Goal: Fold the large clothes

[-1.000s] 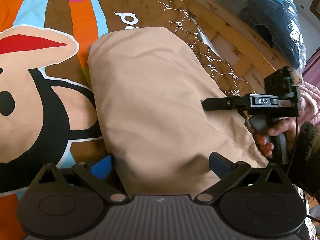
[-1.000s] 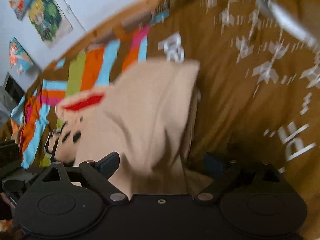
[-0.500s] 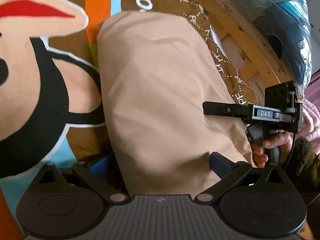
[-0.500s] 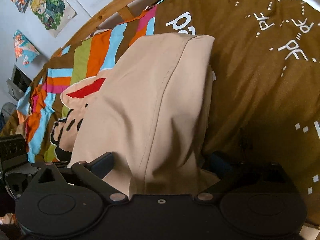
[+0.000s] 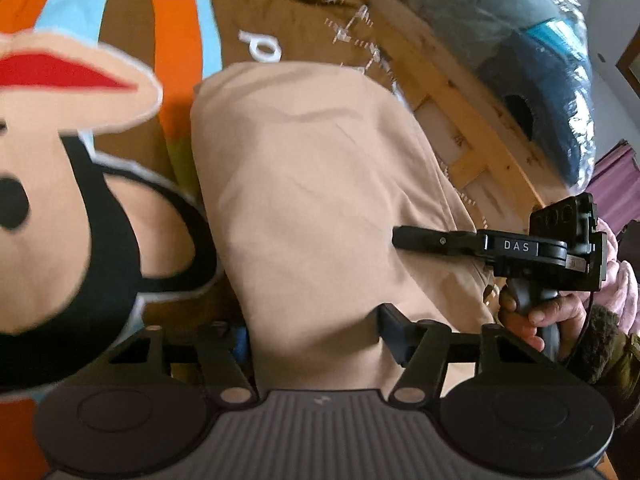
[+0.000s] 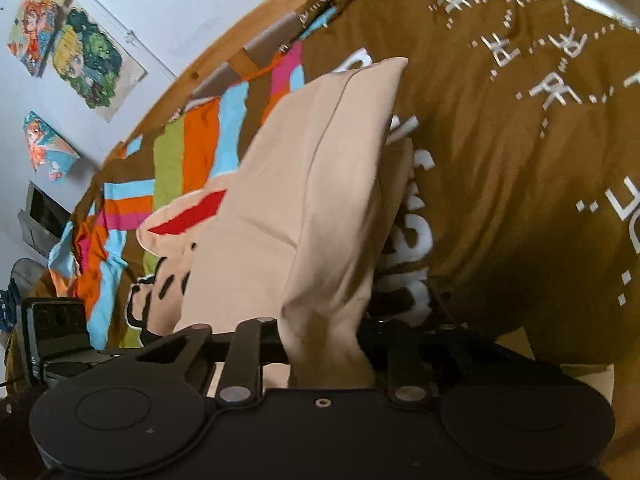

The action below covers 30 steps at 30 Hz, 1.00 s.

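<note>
A tan garment (image 5: 320, 184) lies folded into a long pad on a cartoon bedspread (image 5: 72, 208). At its near end, my left gripper (image 5: 316, 336) has its jaws closing, and the fabric is squeezed narrow between the two fingers. My right gripper (image 6: 324, 340) is also closing and pinches a bunched ridge of the same garment (image 6: 312, 184) at its near right corner. In the left wrist view the right gripper (image 5: 404, 238) reaches in from the right over the cloth's edge, with a hand (image 5: 536, 316) on its handle.
The brown bedspread (image 6: 520, 160) with white letters and bright stripes covers the bed. A wooden bed frame (image 5: 452, 108) runs along the far right, with a plastic-wrapped bundle (image 5: 532, 60) behind it. Posters (image 6: 84, 44) hang on the wall. The left gripper's body (image 6: 56, 324) shows low on the left.
Both pairs of jaws have closed in on the garment's near end. The cloth at the right gripper is now gathered into a raised ridge.
</note>
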Tool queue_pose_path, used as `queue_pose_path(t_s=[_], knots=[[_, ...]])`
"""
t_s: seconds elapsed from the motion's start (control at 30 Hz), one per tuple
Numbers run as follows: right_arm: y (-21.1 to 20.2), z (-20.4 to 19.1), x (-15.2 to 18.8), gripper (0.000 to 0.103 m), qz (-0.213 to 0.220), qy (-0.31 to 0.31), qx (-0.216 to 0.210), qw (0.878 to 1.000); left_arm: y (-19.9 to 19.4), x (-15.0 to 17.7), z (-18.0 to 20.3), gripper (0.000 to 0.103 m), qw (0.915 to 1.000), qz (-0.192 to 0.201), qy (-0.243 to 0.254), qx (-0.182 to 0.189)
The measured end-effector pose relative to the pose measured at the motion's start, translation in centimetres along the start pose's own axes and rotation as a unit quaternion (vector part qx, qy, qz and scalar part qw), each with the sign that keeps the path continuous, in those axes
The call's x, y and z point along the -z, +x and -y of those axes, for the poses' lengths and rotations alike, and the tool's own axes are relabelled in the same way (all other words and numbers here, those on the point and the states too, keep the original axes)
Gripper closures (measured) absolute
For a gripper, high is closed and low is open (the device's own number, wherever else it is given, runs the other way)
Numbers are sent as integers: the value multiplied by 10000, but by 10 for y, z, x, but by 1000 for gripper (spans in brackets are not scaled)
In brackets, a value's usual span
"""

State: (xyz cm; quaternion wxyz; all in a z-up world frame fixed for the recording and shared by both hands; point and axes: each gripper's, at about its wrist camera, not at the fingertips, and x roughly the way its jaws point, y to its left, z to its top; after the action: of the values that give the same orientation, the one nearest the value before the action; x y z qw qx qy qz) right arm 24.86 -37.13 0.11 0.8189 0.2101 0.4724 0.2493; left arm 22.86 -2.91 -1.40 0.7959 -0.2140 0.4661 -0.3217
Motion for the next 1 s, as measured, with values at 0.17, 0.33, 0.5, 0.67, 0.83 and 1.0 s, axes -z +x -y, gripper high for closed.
queue_pose_path(t_s=[0.17,0.33,0.5,0.67,0.83,1.0], knots=[[-12,-20,-9,83,212,94,-130,9996,-42,-24,3,39,9985,424,304,-156],[-7,-58,-33,83,563,30,-483,9972,-81,-53,-7,39,9942,722,432,-667],[38,-87,-62,83,684,34,-726,9950,-93,-69,-43,38,9874,771,336,-1339],[115,-106,-66,79,496,-326,-390,9975,-61,-54,-94,35,9813,200,-284,-1892],[163,-114,-47,66,366,-965,326,9941,-65,-40,-89,26,9797,478,-59,-1947],[143,-123,-38,56,667,-1540,466,9847,-74,-33,-73,14,9733,591,107,-2215]])
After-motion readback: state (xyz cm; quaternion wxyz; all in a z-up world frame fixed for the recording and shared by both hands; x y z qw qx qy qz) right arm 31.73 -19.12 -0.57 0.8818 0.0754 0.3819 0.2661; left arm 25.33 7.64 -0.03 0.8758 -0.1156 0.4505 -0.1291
